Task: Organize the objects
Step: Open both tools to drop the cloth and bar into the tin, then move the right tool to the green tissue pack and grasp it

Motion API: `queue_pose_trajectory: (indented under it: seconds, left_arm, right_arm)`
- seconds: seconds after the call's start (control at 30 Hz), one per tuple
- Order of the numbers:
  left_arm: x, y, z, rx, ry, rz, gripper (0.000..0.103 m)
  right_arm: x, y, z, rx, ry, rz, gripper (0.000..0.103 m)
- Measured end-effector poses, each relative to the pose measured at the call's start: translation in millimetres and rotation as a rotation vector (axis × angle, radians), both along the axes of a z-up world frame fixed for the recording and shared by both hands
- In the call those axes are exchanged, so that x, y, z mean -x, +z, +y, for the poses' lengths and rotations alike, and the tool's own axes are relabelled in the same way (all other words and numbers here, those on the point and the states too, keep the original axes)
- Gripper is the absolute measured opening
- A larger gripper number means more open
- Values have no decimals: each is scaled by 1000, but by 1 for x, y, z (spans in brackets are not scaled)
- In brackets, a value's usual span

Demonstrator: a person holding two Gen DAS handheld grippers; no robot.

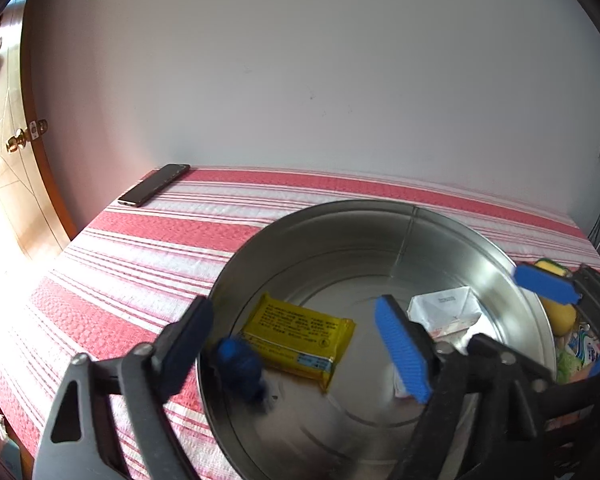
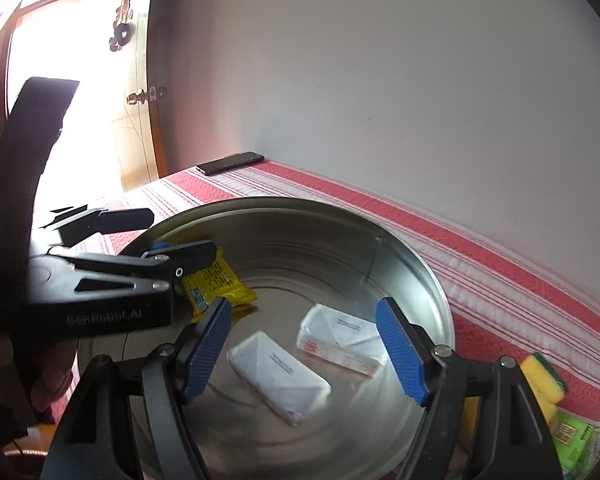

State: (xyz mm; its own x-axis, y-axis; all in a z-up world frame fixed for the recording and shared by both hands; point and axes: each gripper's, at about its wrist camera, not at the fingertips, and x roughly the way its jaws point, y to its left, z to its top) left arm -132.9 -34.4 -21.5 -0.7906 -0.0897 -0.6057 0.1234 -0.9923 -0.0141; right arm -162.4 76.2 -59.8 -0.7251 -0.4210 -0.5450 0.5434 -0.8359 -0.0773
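- my right gripper stands released over the basin, nothing pinched; one white packet lies on the basin floor below and between its blue pads.
- a second white packet lies just beyond, near the right pad.
- my left gripper is spread wide too, empty, above the yellow packet lying flat in the basin's left part.
- sponges and a green packet sit on the striped cloth to the basin's right.
- a phone lies at the far left corner by the wall.
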Motion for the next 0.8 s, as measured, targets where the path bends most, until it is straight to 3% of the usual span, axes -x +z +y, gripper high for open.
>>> queue_pose_trajectory:
  seconds: [0.27, 0.47, 0.8]
  left_arm:
    - [-25, 1, 17, -29, 14, 59, 94]
    - [-57, 0, 47, -18, -12, 137, 100]
    - [-60, 6, 80, 30, -82, 166, 103]
  right_arm:
    - [-28, 2, 65, 5, -42, 14, 77]
    - [-47, -12, 113, -34, -4, -43, 77]
    - [-37, -41, 132, -39, -6, -148, 77]
